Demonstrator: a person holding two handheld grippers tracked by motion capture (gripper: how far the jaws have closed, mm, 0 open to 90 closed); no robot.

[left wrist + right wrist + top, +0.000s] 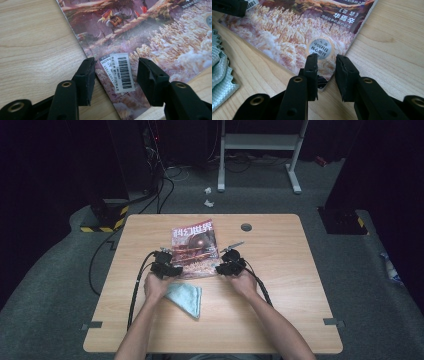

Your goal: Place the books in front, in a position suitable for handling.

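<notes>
magazine [195,248]: flat on the counter [280,290], near edge toward the person, both near corners between claw jaws.
left claw [116,75]: jaws apart, straddling the barcode corner, no grip.
right claw [325,72]: gap narrow, astride the other corner, gripping nothing yet.
risk: cover alone may get pinched and crease or tear.
risk 2: uneven closing may skew the magazine toward the cloth [186,298].

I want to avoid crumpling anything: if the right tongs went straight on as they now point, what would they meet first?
Probably the magazine: the right tongs stand open over its near corner, by the round silver sticker. Depth is unclear.
</notes>
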